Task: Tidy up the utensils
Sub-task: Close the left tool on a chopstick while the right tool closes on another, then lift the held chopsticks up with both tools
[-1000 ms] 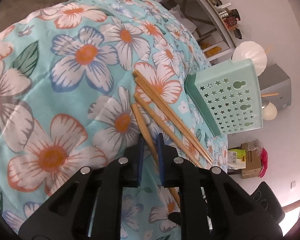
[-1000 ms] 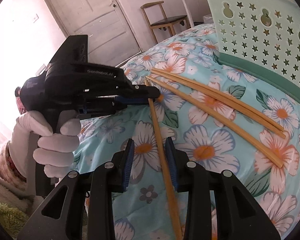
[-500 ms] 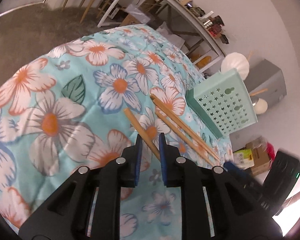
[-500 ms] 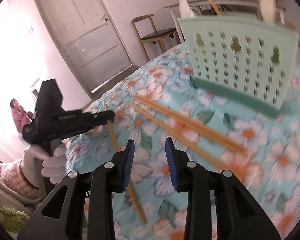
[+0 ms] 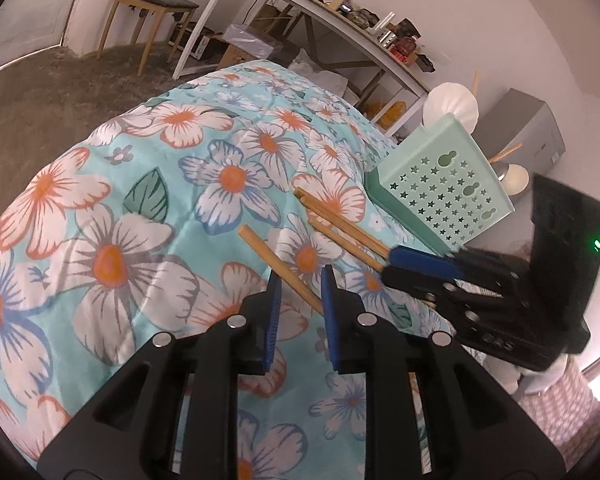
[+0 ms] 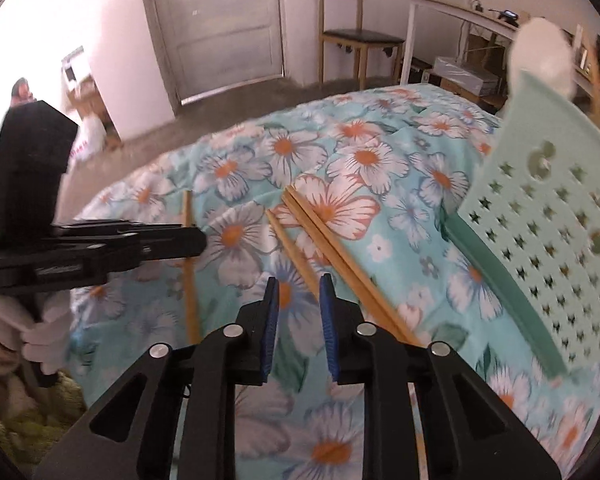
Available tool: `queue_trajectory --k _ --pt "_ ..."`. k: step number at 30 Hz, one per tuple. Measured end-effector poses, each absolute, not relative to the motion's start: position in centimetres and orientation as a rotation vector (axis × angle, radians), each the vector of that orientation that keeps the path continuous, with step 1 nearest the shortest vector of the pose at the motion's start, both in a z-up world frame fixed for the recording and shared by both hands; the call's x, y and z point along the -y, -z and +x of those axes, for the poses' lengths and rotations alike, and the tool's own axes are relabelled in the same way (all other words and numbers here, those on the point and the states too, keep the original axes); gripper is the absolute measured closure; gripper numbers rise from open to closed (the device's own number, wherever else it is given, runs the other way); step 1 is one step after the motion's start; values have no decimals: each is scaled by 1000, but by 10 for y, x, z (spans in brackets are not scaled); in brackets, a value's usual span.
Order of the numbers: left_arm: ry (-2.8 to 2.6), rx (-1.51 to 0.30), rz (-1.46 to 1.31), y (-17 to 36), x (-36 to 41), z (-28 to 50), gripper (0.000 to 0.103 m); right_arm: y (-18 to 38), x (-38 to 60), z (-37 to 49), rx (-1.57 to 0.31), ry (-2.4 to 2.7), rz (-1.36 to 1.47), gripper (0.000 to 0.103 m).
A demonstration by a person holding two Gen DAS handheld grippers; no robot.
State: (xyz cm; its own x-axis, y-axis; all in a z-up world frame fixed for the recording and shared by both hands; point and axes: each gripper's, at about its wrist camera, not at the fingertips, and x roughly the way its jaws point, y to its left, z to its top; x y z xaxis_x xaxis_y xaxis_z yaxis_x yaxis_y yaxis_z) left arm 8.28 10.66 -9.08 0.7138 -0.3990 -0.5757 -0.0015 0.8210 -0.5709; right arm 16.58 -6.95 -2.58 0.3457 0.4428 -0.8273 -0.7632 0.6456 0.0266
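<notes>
The left gripper (image 5: pixel 298 292), jaws narrow and just eased, straddled one light, stiff, slippery chopstick (image 5: pixel 278 266) on the quilt (image 5: pixel 100 240) near the basket (image 5: pixel 444 184); grip mid-shaft.

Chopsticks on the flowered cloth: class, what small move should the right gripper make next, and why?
Probably close the right gripper fully on the single chopstick between its pads. Its jaws have just been narrowing, yet a gap shows on each side of the stick, so nothing is held. The green basket stands close by on its right to receive it.
</notes>
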Motion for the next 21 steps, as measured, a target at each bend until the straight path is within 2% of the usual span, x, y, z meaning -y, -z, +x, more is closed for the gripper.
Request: queue_trajectory --k 13,21 --pt "251 -749 -586 96 -110 83 83 34 40 166 -932 -808 -575 87" --pt "249 -749 -586 97 -110 83 83 38 32 165 -934 -792 -578 89"
